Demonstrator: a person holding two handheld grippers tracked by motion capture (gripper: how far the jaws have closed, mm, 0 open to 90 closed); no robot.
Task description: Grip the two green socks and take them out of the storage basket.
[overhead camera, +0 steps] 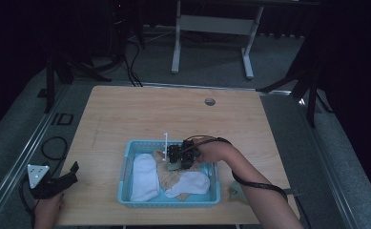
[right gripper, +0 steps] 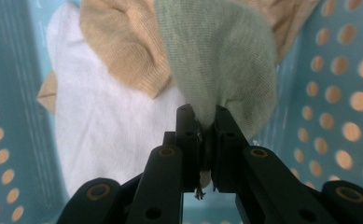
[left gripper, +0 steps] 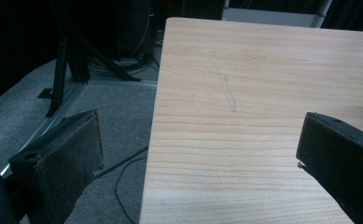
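High view: my right gripper (overhead camera: pixel 180 157) is down inside the blue basket (overhead camera: pixel 126 181), at its far side, jaws closed on a green sock (overhead camera: pixel 174 166). Beside it lie a white sock (overhead camera: pixel 142 176) at left, another white sock (overhead camera: pixel 190 183) at right, and a tan sock (overhead camera: pixel 170 174) between. A thin white stick (overhead camera: pixel 166 141) stands at the far rim, just beside my jaws; lifting carelessly could knock it. My left gripper (overhead camera: pixel 59 181) rests off the table's near left corner, well clear. The table (overhead camera: pixel 173 114) beyond the basket is bare, so there is room to carry outward.

Left gripper view: my jaws stand wide apart, holding nothing. Below them is the table edge (left gripper: pixel 153 140), with floor and a cable (left gripper: pixel 123 186) to the left. Risk here is small; judged idle.

Right gripper view: jaws pinch a fold of the green sock (right gripper: pixel 221 60), narrow gap, cloth bunched between. The grip takes little fabric, so it may slip on release or lift. The tan sock (right gripper: pixel 118 46) touches the green one and could drag along. The basket wall (right gripper: pixel 347 93) is close on the right; little side room.
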